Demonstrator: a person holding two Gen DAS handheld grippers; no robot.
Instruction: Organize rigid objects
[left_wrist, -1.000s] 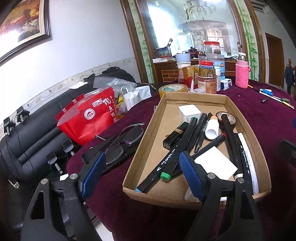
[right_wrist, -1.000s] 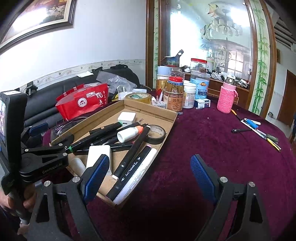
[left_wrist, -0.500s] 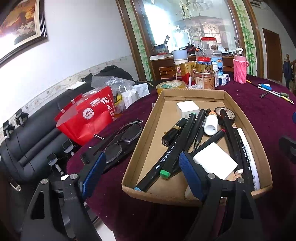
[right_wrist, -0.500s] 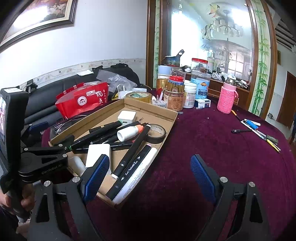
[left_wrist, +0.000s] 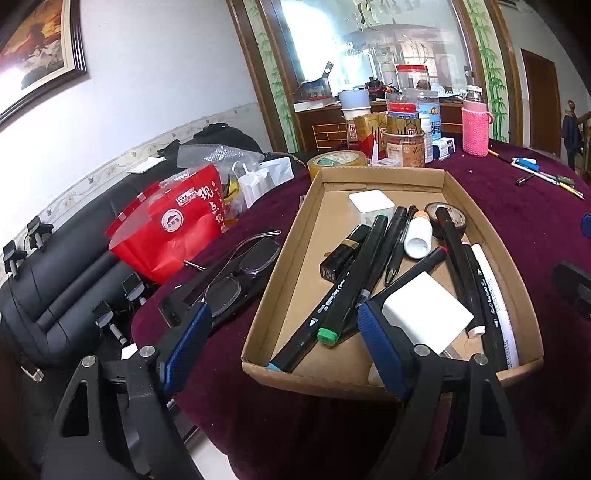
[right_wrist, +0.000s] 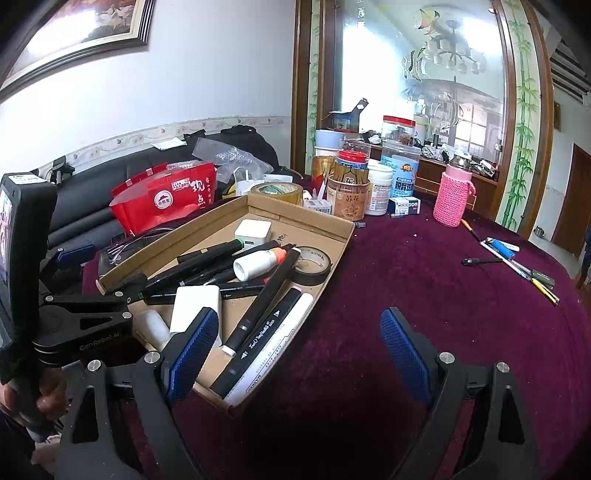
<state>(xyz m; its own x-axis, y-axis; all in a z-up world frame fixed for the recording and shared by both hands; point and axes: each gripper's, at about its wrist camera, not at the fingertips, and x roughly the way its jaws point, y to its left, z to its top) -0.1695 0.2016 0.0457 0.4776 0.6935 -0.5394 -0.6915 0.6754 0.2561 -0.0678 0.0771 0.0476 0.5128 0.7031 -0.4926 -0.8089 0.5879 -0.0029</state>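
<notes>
Home living room: black leather sofa (left_wrist: 62, 273), framed painting (right_wrist: 74, 40), etched-glass partition (right_wrist: 424, 74), cluttered maroon-clothed table (right_wrist: 424, 280).

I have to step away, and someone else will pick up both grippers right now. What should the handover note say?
Left gripper: open, empty, at the near left corner of the cardboard tray.
Right gripper: open, empty, over the purple tablecloth by the tray's near right corner.
In the tray: markers, white glue bottle, black tape roll, two white blocks, a black tube.
Outside the tray: glasses to the tray's left, loose pens far right on the cloth.
Left: judging by that, glasses and pens probably go next.
</notes>
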